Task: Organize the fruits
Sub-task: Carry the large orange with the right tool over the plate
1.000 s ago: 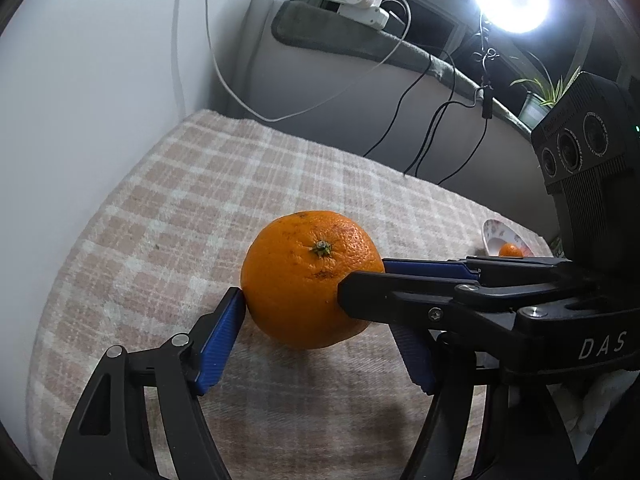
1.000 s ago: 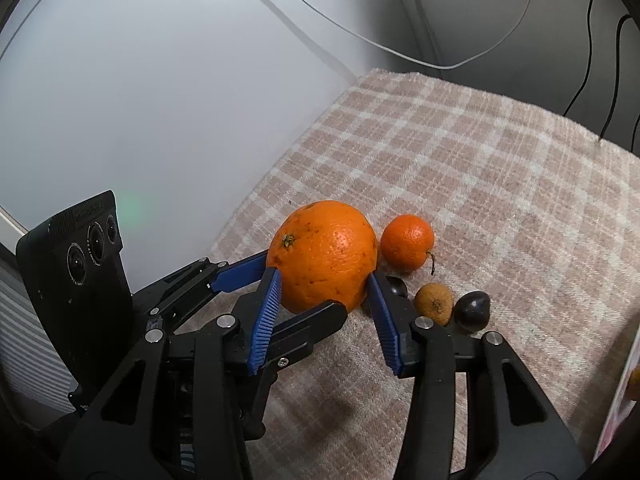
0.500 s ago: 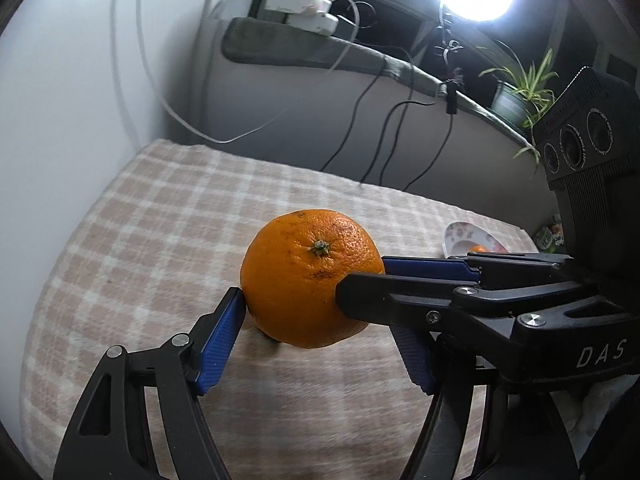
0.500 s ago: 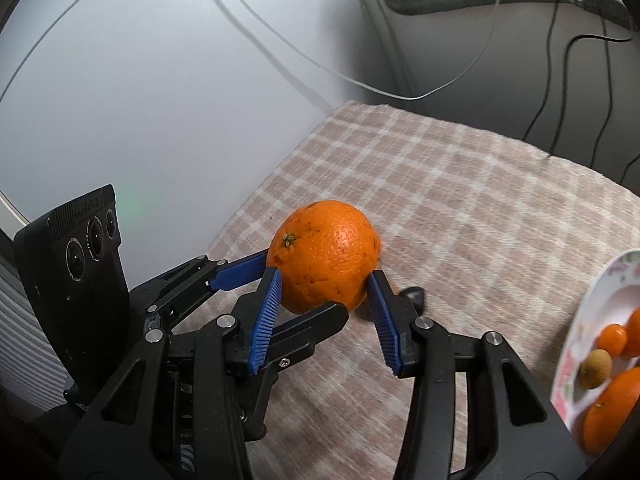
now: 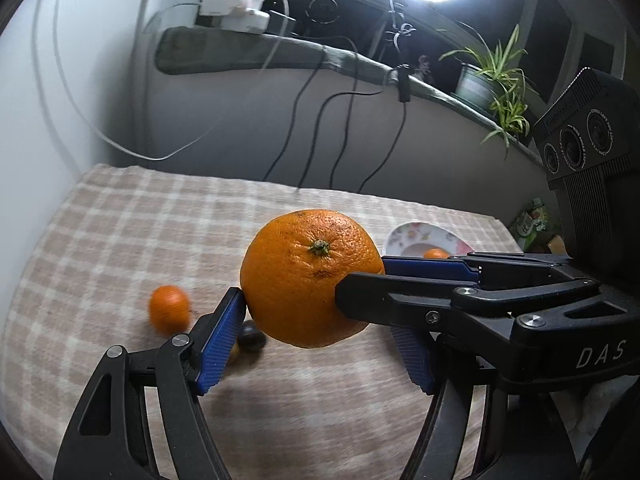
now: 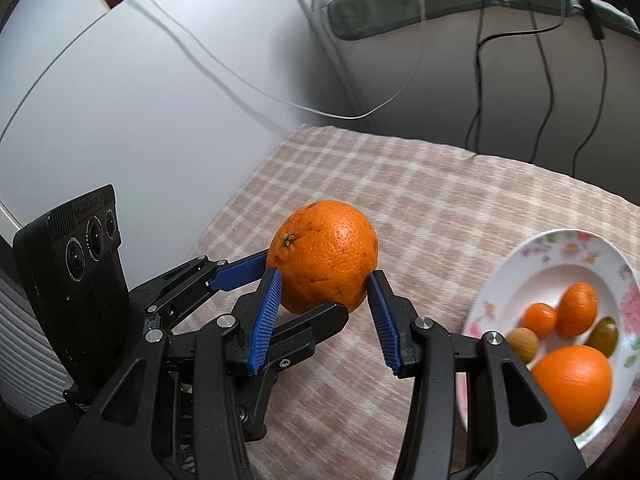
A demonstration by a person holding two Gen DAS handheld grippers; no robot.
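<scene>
Above the checked worktop cloth (image 5: 120, 220): large orange (image 5: 310, 276), lifted, gripped by both left tool (image 5: 320, 344) and right tool (image 6: 326, 312), pads pressed against its sides. Beside, on floral plate (image 6: 560, 248): five smaller fruits (image 6: 572, 380).

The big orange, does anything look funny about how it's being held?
Yes: both grippers hold the one big orange at once, left gripper and right gripper squeezing it from crossing sides, lifted above the checked cloth.
</scene>
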